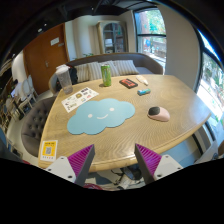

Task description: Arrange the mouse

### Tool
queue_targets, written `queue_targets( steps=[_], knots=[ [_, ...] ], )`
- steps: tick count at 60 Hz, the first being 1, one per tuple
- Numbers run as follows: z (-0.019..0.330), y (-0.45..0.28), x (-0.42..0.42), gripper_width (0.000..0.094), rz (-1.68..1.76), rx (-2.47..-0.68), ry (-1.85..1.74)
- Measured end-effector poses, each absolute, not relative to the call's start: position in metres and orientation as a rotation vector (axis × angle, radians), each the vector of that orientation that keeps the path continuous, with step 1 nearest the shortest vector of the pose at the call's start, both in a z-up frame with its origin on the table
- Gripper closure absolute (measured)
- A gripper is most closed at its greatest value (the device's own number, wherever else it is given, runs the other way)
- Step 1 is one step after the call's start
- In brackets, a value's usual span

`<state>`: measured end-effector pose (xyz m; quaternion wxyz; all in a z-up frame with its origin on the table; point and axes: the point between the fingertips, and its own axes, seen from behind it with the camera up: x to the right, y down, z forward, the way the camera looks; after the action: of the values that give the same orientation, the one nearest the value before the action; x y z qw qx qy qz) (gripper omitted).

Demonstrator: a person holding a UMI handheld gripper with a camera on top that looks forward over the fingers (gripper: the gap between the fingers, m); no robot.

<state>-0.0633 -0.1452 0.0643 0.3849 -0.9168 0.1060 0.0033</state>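
A pink mouse [158, 113] lies on the oval wooden table [150, 135], to the right of a light blue cloud-shaped mouse mat [100, 117]. The mouse rests on bare wood, apart from the mat. My gripper [114, 160] hovers over the table's near edge, well short of both. Its two fingers with magenta pads [82, 158] stand wide apart with nothing between them.
A green cup [106, 74] stands at the far side of the table. A dark red item [128, 83] and a small teal item [144, 91] lie beyond the mouse. A printed sheet [78, 99] and a yellow card [47, 150] lie left. Chairs surround the table.
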Motion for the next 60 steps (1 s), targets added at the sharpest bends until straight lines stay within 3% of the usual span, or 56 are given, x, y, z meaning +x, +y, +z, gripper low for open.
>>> queue_targets(
  steps=[13,29,46,60],
  knots=[
    [0.051,-0.159,-0.018,0.0109,-0.076,-2.350,0.300],
    [0.025,-0.155,0.094,0.0109,-0.165,-2.369,0.325],
    [-0.018,-0.077,0.176,0.0114,-0.114,-2.381,0.112],
    [-0.017,-0.012,0.192,0.0115,0.011,-2.318,0.035]
  ],
)
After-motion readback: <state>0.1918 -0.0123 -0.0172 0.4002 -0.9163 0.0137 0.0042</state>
